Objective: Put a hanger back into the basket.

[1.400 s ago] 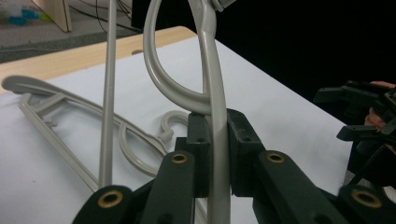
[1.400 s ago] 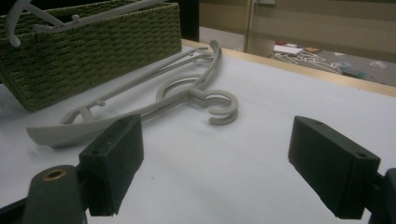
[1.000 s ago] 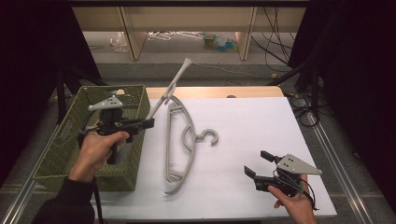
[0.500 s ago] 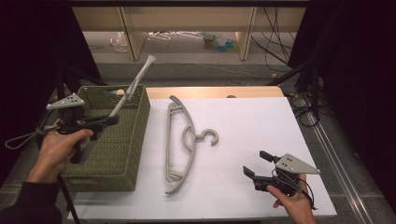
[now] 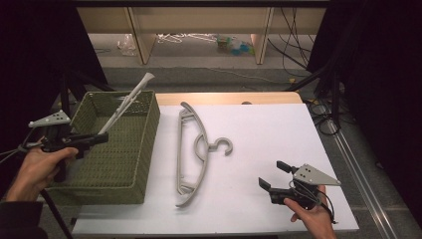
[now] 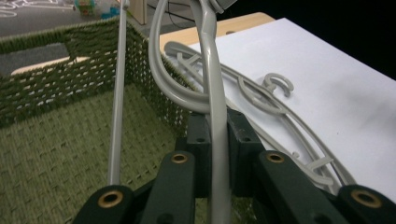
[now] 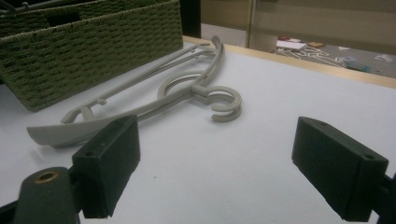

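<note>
1. Hands come in at the bottom edge of the high view, each with a gripper: the right gripper point(image 5: 272, 177) low on the white tabletop point(image 5: 278, 134), the left gripper point(image 5: 97, 138) over the green woven basket point(image 5: 144, 149).
2. Right gripper: its fingers stand wide apart with nothing between them; in the right gripper view only bare tabletop point(image 7: 280, 116) lies in the gap. It is well apart from everything else.
3. Left gripper: its fingers point(image 6: 198, 140) are clamped tight on a grey hanger point(image 6: 212, 88), pinching the thin grey bar upright between the pads. In the high view this held hanger point(image 5: 127, 99) slants up and away from the gripper, its far end standing out above the basket's back rim.
4. Basket: it sits at the left side of the tabletop, and the left gripper view looks down on its woven floor point(image 6: 51, 154) under the held hanger.
5. Second hanger point(image 5: 194, 149): it lies flat on the tabletop just right of the basket, running near to far, with its hook point(image 5: 225, 146) turned toward the right side. In the right gripper view it point(image 7: 154, 100) lies beyond the open fingers, between them and the basket wall point(image 7: 93, 46).
6. Beyond the tabletop's far wooden edge, the floor point(image 5: 199, 55) holds scattered small items that are too small to identify.
</note>
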`<state>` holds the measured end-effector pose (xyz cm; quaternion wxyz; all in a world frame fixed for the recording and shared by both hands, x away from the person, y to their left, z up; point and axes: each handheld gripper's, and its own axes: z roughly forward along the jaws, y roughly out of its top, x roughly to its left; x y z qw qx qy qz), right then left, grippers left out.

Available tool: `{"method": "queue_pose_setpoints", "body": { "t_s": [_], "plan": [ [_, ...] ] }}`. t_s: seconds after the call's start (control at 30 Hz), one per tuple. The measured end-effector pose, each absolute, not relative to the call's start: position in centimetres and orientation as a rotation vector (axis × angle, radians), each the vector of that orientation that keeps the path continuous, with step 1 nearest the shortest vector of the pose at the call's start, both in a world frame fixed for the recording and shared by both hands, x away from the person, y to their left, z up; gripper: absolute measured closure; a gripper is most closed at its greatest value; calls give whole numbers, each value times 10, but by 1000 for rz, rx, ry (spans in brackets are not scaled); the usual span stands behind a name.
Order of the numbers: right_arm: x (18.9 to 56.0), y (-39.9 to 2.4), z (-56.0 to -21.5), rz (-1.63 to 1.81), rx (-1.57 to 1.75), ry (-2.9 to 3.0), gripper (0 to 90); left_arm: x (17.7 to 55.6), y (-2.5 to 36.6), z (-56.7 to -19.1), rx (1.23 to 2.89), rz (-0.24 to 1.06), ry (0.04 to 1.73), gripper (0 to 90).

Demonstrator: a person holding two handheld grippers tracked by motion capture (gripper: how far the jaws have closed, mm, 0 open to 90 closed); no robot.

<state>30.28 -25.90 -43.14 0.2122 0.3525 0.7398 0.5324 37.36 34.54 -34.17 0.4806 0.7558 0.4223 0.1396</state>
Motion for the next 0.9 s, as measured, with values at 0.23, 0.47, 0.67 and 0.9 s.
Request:
{"method": "queue_pose_setpoints", "body": {
  "t_s": [0.23,0.47,0.67,0.9],
  "plan": [
    [304,-258,-433,1504,982,2045,164,373,359,-346,1871,336,1036,808],
    [304,-259,-433,1474,985,2062,164,371,369,-352,1896,353,1016,808],
    [303,-260,-431,1456,993,2079,164,375,377,-356,1947,349,1027,808],
    [304,-257,-434,1505,987,2054,164,375,386,-366,1989,309,1049,808]
  ]
}}
